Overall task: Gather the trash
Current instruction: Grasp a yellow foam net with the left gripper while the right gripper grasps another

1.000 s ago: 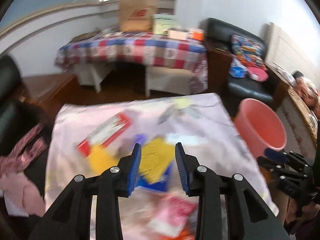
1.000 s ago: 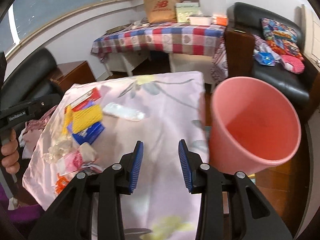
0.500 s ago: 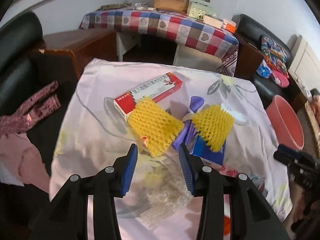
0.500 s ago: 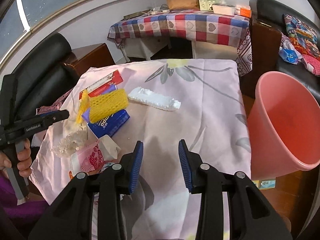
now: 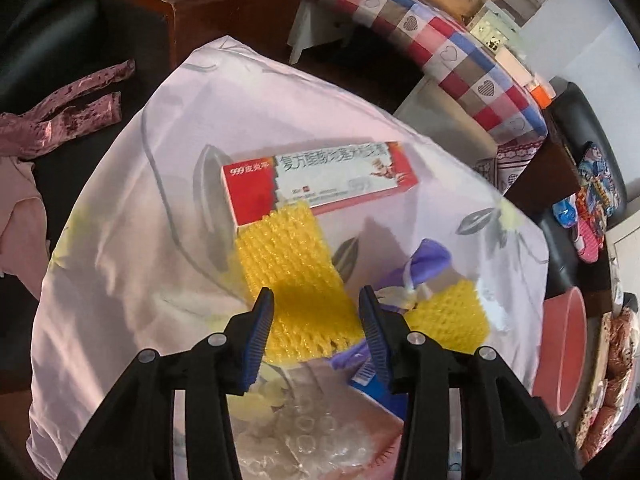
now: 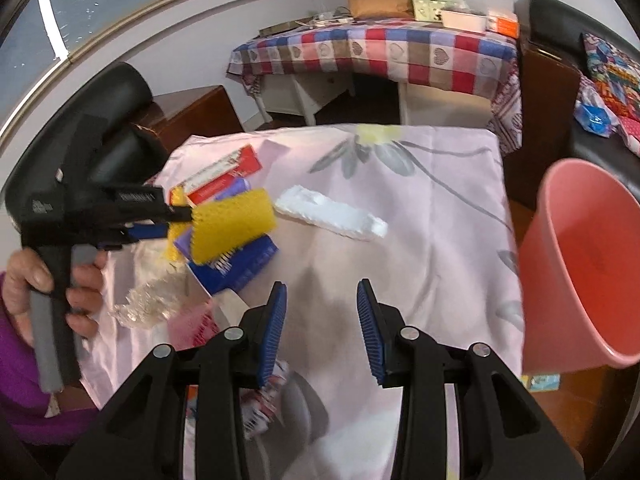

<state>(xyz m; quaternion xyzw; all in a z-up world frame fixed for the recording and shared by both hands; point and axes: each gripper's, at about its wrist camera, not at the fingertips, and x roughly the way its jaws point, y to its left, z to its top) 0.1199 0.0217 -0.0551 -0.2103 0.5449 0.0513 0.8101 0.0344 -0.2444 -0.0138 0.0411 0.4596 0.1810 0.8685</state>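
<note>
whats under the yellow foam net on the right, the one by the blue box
In the right wrist view, that yellow foam net lies on the blue box, a purple wrapper poking out at its left. Whatever else lies beneath it is covered.

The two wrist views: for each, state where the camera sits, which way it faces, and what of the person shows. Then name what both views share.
Left wrist: on the left gripper, looking down at a yellow foam net lying between its open fingers; no hand shows.
Right wrist: on the right gripper, open, facing across the pink cloth; the person's left hand shows.
Shared: foam nets, red-and-white box, pink bin.
</note>
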